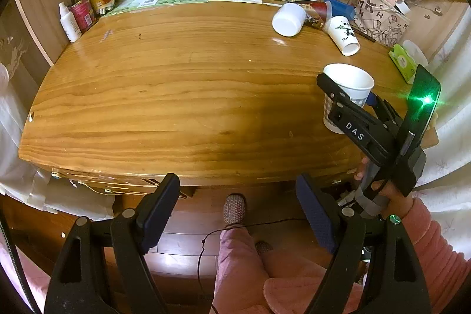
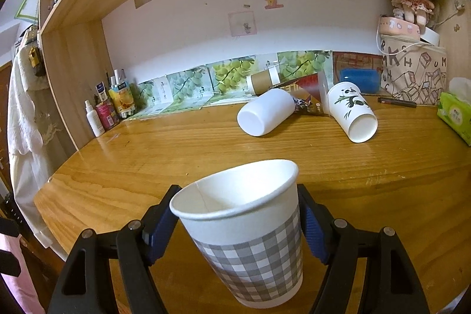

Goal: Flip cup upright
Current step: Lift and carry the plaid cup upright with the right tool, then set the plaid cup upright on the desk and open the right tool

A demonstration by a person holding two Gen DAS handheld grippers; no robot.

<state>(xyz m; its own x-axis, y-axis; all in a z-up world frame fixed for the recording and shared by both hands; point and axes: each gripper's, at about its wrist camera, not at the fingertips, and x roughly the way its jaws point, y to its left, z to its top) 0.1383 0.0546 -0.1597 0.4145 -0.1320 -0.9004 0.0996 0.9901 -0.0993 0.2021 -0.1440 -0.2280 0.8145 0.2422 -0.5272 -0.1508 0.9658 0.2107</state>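
Note:
A white paper cup with a grey check pattern [image 2: 250, 249] stands mouth up, slightly tilted, on the wooden desk [image 2: 206, 155]. My right gripper [image 2: 235, 228] has its blue pads on both sides of the cup and grips it. The same cup [image 1: 350, 87] and right gripper [image 1: 347, 99] show at the right in the left wrist view. My left gripper [image 1: 238, 214] is open and empty, held off the desk's near edge above the floor. A plain white cup [image 2: 265, 112], a panda cup [image 2: 351, 111] and a brown cup [image 2: 262, 83] lie on their sides at the back.
Bottles and a juice carton [image 2: 109, 105] stand at the back left. A printed bag [image 2: 412, 72], a doll [image 2: 410, 2] and a green tissue pack [image 2: 454, 111] are at the back right. A person's legs and slippers [image 1: 235, 208] are below the desk edge.

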